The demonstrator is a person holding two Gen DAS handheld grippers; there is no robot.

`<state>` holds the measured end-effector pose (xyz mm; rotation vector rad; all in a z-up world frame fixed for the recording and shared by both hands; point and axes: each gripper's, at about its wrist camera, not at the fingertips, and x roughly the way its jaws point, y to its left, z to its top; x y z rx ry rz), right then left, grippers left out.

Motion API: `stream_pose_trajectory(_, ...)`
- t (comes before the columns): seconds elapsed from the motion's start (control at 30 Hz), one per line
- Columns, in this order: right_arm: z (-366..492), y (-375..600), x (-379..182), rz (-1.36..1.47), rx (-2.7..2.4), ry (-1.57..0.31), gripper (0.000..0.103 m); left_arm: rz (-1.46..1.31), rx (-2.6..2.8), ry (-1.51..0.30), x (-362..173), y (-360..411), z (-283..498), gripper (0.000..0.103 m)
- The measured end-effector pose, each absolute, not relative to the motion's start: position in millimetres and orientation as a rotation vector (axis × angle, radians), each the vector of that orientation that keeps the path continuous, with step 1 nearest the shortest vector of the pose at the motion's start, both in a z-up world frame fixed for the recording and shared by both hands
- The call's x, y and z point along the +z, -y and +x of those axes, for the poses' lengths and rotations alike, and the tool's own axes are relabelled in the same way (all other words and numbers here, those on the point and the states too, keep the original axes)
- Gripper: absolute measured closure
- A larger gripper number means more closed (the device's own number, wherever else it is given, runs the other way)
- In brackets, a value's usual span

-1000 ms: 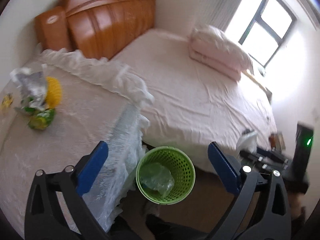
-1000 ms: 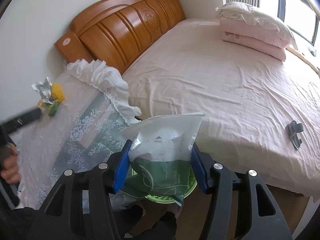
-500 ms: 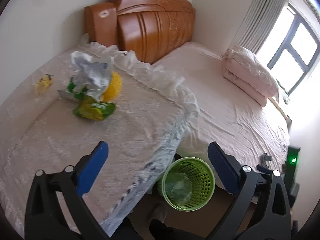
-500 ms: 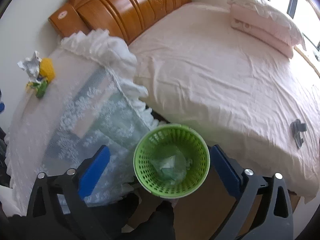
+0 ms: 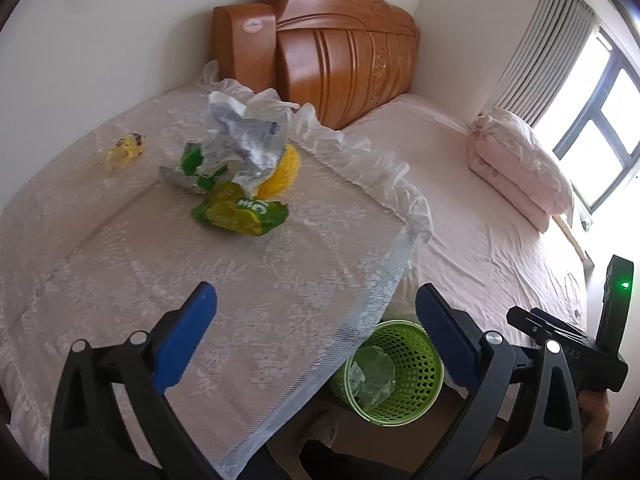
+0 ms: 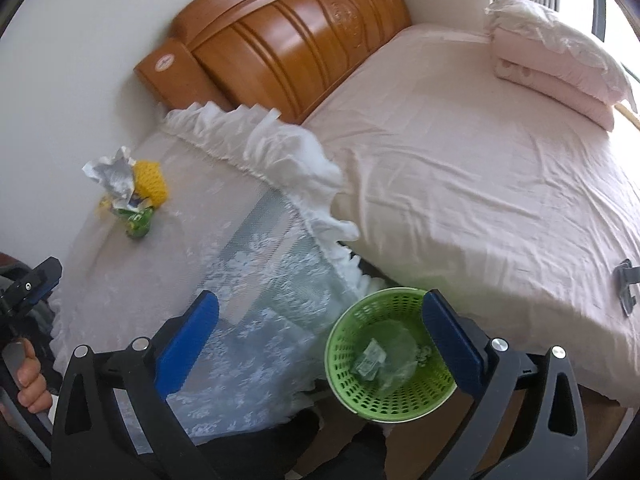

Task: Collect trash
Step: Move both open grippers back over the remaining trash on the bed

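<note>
Both tongs stand released and empty. The right tongs [image 6: 320, 334] hang above the green basket [image 6: 390, 354], which sits on the floor between worktop [image 5: 120, 280] and bed [image 6: 480, 160], low enough to drop trash into; a clear bag [image 6: 384, 360] already lies inside. The left tongs [image 5: 316, 332] face the remaining trash on the lace-covered worktop: a crumpled silver wrapper [image 5: 244, 140], a green packet [image 5: 240, 212] and a small yellow wrapper [image 5: 124, 150], probably the next pickups.

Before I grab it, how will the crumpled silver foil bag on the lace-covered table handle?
The crumpled silver foil bag looks empty and creased, so probably light and floppy. Its shiny film may slip or crush. Lifting it might nudge the green wrapper against it.
</note>
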<state>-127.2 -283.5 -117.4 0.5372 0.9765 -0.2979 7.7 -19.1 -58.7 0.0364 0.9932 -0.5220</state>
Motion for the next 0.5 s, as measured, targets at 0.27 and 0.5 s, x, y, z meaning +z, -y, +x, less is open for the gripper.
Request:
stream_pose_trajectory(0.27,-78,248,-115,0.518,-0.182,-0.983,0.002,0.016,-0.430,-0.999,-64,-25,22,0.008)
stream_pose_trajectory(0.5,4,189,-98,0.349,-0.003,-0.979,0.002,-0.013,-0.330,-1.014,-72,-78,34,0.008)
